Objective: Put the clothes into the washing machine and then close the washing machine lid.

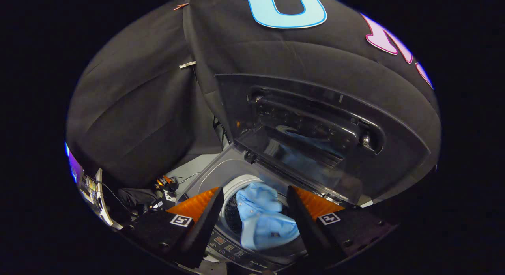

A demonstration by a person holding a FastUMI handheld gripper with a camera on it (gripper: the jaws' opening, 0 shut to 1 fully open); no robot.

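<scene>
- Below us, the tongs (254, 212) hang over a top-loading washing machine (221, 168), and their two dark wedge-shaped fingers (205, 223) stand well apart with nothing clamped between them.
- We see an orange panel and a small square black-and-white marker (180, 220) on the body behind each finger.
- Between the fingers, looking down past their tips, we see a light blue garment (262, 219) lying crumpled inside the washer's round drum (232, 188).
- We judge the garment to be free of both fingers; it lies in the gap between them but lower, within the drum's pale metal rim.
- At about 12 o'clock from the garment the washing machine lid (315, 137) stands raised, hinged at the far side of the opening and tilted back toward the booth's black cloth wall.
- We note that the lid is dark and translucent, and a blue reflection shows on its inner face.
- At about 6 o'clock from the garment, on the near edge of the machine, we see the control panel (230, 247) with small buttons; its markings are too small for us to tell.
- At about 9 o'clock from the drum, beyond the left finger, we see a tangle of cables (167, 188) and small gear on the floor beside the machine.
- Farther out at 9 o'clock a pale curved stand (100, 200) rises by the cloth wall.
</scene>
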